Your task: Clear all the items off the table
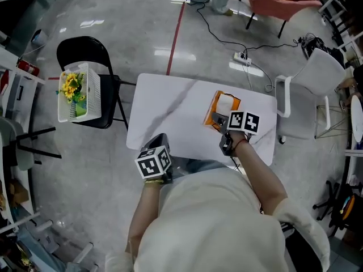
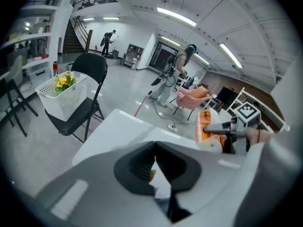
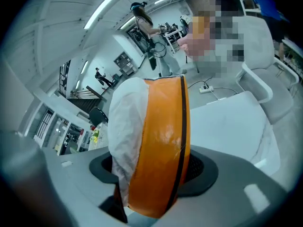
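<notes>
Basket (image 1: 79,92), far left, on chair (image 1: 85,49): judged the drop point.
Left gripper (image 2: 154,161): clenched, nothing held; best kept aside.
Table (image 1: 170,112): otherwise bare.
Packet (image 3: 156,136), at the table's right side, grasped by right gripper (image 3: 154,174): to be carried leftward under firm grip and released only over the basket.

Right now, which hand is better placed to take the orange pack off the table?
Right. The right gripper has its jaws clamped on the orange pack. The left gripper is shut, empty and near the table's front edge, apart from the pack.
</notes>
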`<state>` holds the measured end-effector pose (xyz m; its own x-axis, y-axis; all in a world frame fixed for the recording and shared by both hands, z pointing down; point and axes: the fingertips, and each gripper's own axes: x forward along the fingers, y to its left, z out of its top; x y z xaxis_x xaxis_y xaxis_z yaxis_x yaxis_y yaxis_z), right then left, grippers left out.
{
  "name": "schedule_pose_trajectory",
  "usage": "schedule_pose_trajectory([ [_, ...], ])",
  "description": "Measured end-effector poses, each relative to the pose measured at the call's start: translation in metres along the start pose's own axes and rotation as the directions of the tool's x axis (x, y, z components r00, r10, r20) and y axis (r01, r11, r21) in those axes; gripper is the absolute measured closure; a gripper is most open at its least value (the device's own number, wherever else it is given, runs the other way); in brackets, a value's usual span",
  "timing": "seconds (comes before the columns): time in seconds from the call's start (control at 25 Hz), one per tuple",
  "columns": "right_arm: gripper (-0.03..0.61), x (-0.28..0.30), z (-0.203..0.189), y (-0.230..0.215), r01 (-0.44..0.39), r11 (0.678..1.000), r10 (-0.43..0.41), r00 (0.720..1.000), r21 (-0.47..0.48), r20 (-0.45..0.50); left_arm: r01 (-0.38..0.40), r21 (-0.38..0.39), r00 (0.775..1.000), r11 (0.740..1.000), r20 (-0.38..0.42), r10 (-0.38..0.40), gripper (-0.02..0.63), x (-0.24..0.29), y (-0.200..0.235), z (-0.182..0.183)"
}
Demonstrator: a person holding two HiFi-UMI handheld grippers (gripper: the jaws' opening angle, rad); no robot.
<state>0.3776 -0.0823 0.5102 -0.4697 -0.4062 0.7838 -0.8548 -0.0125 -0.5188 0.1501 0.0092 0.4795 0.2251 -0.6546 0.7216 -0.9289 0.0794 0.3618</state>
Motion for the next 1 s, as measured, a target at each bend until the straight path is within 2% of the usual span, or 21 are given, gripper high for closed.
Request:
schedule_pose_trajectory([
  [0.52,0.273,0.043,-0.022,0.111,-0.085,0.985,0.072,0.993,-0.15,-0.09,-0.071,-0.092,0.995,0.993,0.07,0.078,0.604,-0.043,0.084,0.023],
  [0.8,0.273,0.072,-0.04,0.198,-0.145,0.956,0.111,0.983,-0.254,-0.143,-0.109,-0.144,0.987,0.984,0.1,0.124,0.604,-0.075,0.145,0.041],
  [1.0,0.273,0.091,-0.067,0.26,-0.191,0.933,0.141,0.974,-0.304,-0.177,-0.131,-0.17,0.983,0.977,0.107,0.151,0.604,-0.102,0.192,0.043],
])
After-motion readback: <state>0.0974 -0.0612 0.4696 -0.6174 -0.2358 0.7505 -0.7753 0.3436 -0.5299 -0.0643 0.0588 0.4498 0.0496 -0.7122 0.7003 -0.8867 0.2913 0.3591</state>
